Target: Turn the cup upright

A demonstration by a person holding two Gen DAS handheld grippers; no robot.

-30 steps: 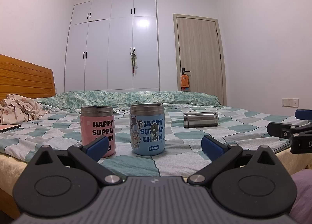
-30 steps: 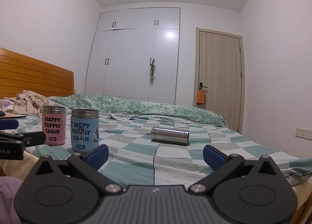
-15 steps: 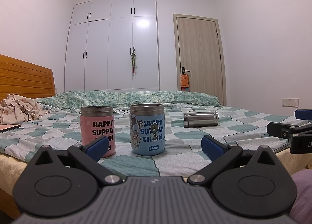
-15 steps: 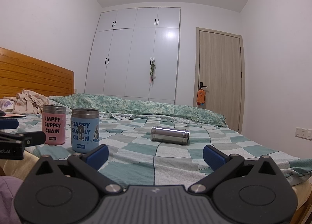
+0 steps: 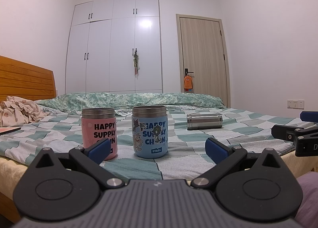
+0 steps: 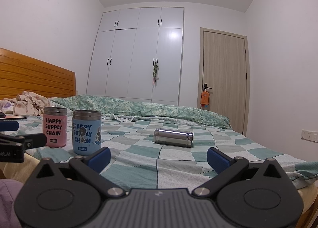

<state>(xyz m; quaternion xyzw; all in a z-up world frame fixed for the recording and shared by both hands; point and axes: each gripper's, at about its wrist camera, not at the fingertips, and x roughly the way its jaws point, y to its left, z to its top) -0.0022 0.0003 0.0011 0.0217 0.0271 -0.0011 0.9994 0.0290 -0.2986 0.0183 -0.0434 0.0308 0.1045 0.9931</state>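
A steel cup (image 5: 204,121) lies on its side on the checked bedspread; it also shows in the right wrist view (image 6: 173,137). A pink cup (image 5: 99,130) and a blue cup (image 5: 150,131) stand upright to its left, also seen from the right wrist as the pink cup (image 6: 55,129) and blue cup (image 6: 86,132). My left gripper (image 5: 158,149) is open and empty, just short of the blue cup. My right gripper (image 6: 159,159) is open and empty, short of the steel cup.
The bed (image 6: 178,160) has a wooden headboard (image 6: 33,77) at left, a bundle of clothes (image 5: 17,110) and a rolled green quilt (image 5: 129,99) at the back. A white wardrobe (image 5: 117,49) and a door (image 5: 202,59) stand behind.
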